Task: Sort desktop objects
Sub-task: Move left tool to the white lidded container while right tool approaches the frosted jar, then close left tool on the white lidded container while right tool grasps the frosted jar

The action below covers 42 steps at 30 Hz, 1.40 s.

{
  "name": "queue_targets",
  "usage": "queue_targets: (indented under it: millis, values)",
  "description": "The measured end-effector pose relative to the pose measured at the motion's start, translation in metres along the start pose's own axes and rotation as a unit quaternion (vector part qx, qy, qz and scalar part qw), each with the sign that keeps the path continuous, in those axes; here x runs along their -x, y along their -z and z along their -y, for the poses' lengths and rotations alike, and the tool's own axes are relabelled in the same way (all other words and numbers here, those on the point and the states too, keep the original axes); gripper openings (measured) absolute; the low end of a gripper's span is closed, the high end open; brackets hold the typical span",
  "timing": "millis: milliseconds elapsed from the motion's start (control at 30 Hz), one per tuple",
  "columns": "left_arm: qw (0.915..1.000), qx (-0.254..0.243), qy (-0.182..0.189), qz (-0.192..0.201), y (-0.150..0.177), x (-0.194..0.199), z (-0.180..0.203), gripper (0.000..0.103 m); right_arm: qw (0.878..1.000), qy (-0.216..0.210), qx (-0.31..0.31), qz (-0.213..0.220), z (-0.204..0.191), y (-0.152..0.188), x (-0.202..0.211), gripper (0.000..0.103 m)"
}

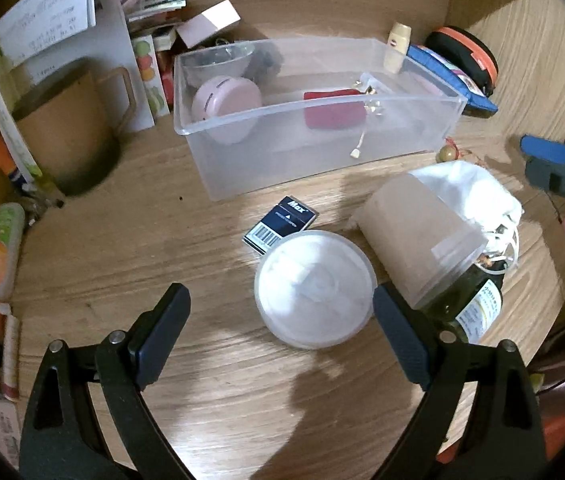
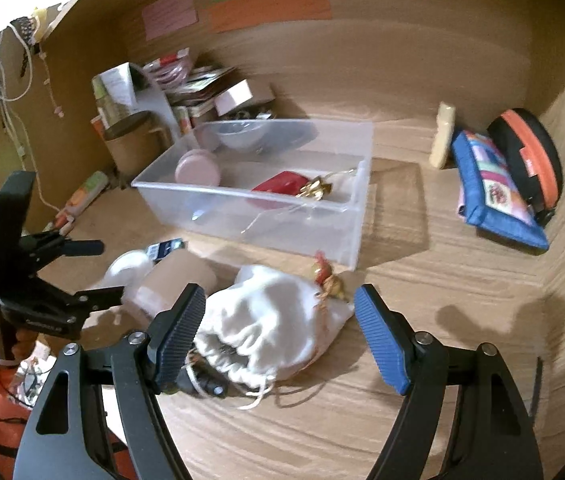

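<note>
While both tools hang over the wooden desk (image 1: 102, 248), neither one grips anything. The left gripper (image 1: 282, 336) has its jaws spread wide, and a round white lidded tub (image 1: 314, 288) stands on the desk between its fingers, closer to the right finger and seemingly just clear of it. The right gripper (image 2: 280, 336) is also spread wide, and a white drawstring pouch (image 2: 270, 320) lies between its fingers, its gathered mouth near the left finger; I cannot tell whether that finger touches the cloth.

Beside the tub lies one frosted cup (image 1: 418, 236) on its side, with one dark green bottle (image 1: 470, 300) next to it and one small dark box (image 1: 280, 226) with a barcode just behind the tub. One clear plastic bin (image 1: 314, 120) stands farther back. It holds one pink round case (image 1: 226, 100), one red case (image 1: 334, 110), one clear bowl (image 1: 218, 60) and some gold trinkets (image 2: 316, 190). A little red-and-gold charm (image 2: 328, 278) sits at the pouch's far edge. Against the back wall rest one blue zip pouch (image 2: 498, 192), one black-and-orange round case (image 2: 526, 160) and one cream bottle (image 2: 442, 136). One brown mug (image 1: 70, 128) stands at the left.
</note>
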<state>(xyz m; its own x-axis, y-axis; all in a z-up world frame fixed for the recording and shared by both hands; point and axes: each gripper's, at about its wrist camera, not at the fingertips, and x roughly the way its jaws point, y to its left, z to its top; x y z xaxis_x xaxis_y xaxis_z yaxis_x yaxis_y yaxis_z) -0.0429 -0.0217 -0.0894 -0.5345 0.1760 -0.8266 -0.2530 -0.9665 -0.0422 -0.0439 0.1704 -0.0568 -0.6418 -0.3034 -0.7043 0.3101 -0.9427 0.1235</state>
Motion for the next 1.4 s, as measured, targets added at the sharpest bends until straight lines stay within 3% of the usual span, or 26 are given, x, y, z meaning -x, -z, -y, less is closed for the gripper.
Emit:
queue_targets:
  millis: [533, 633, 1000, 1400]
  values:
    - [0.9991, 0.032, 0.025, 0.013, 0.007, -0.003, -0.004, 0.094, 0.993, -0.064, 0.096, -0.036, -0.068, -0.005, -0.031, 0.073]
    - [0.999, 0.032, 0.03, 0.012, 0.007, -0.002, -0.004, 0.094, 0.99, -0.064, 0.109, -0.056, -0.07, -0.008, -0.045, 0.074]
    - [0.9999, -0.002, 0.016, -0.004, 0.013, -0.001, -0.002, 0.094, 0.974, -0.134, 0.153, -0.098, -0.074, -0.022, -0.074, 0.075]
    - [0.9992, 0.021, 0.023, -0.024, 0.002, -0.021, -0.014, 0.094, 0.966, -0.14, 0.18, -0.121, -0.082, -0.03, -0.103, 0.088]
